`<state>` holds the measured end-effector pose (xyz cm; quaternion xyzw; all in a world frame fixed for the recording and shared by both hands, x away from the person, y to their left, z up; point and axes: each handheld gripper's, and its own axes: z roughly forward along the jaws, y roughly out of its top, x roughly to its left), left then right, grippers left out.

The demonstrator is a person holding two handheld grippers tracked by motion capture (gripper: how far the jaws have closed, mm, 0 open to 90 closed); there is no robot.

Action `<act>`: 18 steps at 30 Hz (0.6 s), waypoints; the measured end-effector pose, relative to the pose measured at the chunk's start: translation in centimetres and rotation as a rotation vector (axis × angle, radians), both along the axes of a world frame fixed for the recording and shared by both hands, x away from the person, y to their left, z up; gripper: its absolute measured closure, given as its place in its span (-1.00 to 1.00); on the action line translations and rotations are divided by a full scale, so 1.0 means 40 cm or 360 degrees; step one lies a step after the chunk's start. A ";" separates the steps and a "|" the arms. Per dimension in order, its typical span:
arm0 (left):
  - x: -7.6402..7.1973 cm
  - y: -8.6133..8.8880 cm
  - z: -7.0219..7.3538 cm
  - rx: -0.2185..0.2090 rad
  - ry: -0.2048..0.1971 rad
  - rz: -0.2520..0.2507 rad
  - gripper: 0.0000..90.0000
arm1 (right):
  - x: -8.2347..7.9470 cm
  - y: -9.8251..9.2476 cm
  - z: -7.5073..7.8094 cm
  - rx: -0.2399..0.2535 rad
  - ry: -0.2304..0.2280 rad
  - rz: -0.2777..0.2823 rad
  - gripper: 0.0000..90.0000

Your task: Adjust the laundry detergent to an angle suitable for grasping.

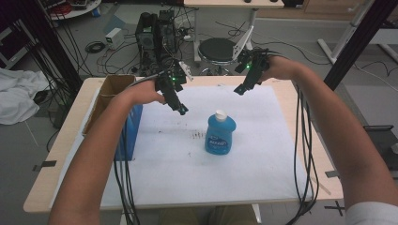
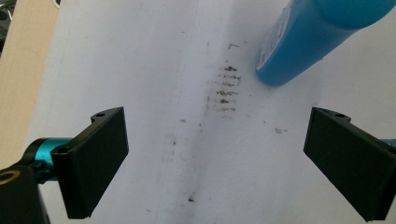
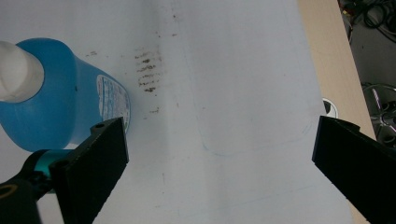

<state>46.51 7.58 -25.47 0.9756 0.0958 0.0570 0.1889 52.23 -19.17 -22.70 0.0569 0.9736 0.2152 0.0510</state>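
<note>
A blue bottle point(image 1: 220, 135) with a white cap point(image 1: 220, 115) stands upright in the middle of the white sheet point(image 1: 187, 173) that covers the table. My left gripper point(image 1: 180, 110) hangs above the sheet, up and to the left of the bottle, open with nothing between its jaws. My right gripper point(image 1: 240, 90) hovers behind the bottle and to its right, also open and empty. In the left gripper view the bottle point(image 2: 299, 42) lies past the open gripper point(image 2: 217, 154) at the upper right. In the right gripper view the bottle point(image 3: 51, 102) stands at the left, beyond the open gripper point(image 3: 219, 158).
An open cardboard box point(image 1: 110, 91) with a blue side point(image 1: 130, 131) sits at the table's left edge. Dark smudges point(image 1: 197, 136) mark the sheet just left of the bottle. Cables hang off the table's front. A computer tower point(image 1: 157, 35) and a stool point(image 1: 217, 49) stand behind the table.
</note>
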 end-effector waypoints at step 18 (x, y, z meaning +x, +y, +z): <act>0.008 -0.010 0.008 -0.0029 -0.0022 -0.0067 -0.85 | 0.003 0.005 -0.005 0.0002 0.0012 0.0006 -0.94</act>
